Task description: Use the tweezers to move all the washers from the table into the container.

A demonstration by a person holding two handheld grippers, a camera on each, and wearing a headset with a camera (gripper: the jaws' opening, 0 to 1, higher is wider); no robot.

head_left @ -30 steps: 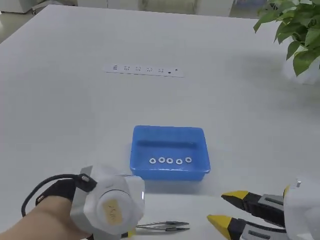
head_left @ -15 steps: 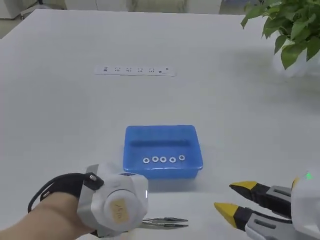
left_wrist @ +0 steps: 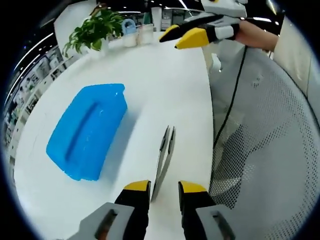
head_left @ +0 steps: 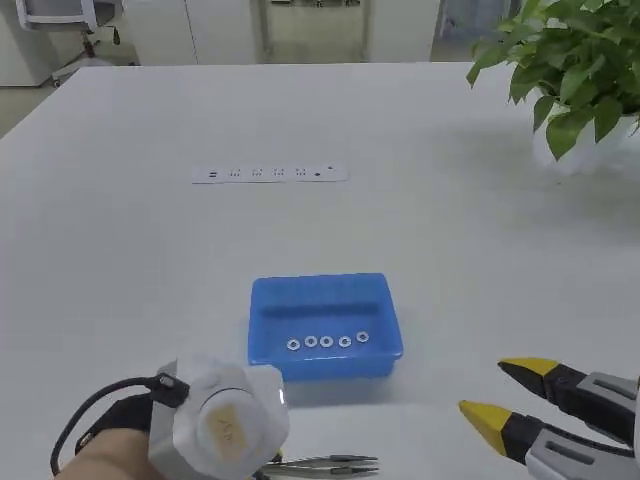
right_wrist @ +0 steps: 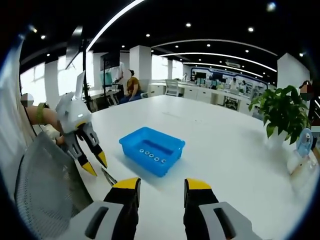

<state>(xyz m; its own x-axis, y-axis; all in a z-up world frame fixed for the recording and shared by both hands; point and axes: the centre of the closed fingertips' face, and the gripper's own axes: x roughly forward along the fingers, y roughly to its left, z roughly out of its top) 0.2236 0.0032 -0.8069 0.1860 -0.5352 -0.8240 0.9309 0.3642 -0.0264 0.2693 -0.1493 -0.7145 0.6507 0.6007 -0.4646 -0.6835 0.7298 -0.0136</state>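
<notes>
1. Left claw (left_wrist: 165, 189) is hovering released, the near end of the tweezers (left_wrist: 164, 160) lying between its parted jaws on the white surface (left_wrist: 165, 80).
2. Right claw (right_wrist: 161, 186) is gaping too (holding nothing).
3. Five washers (head_left: 327, 342) are sitting in a row inside the blue container (head_left: 322, 288).

Left gripper (left_wrist: 164, 186): yellow-tipped jaws parted, low over white table (left_wrist: 165, 90) near its edge. Slim metal tweezers (left_wrist: 164, 157) lie flat, near end between jaws. Blue rectangular plastic container (left_wrist: 87, 130) beside tweezers, apart. Right gripper (left_wrist: 169, 43) farther along same edge, jaws parted.
</notes>
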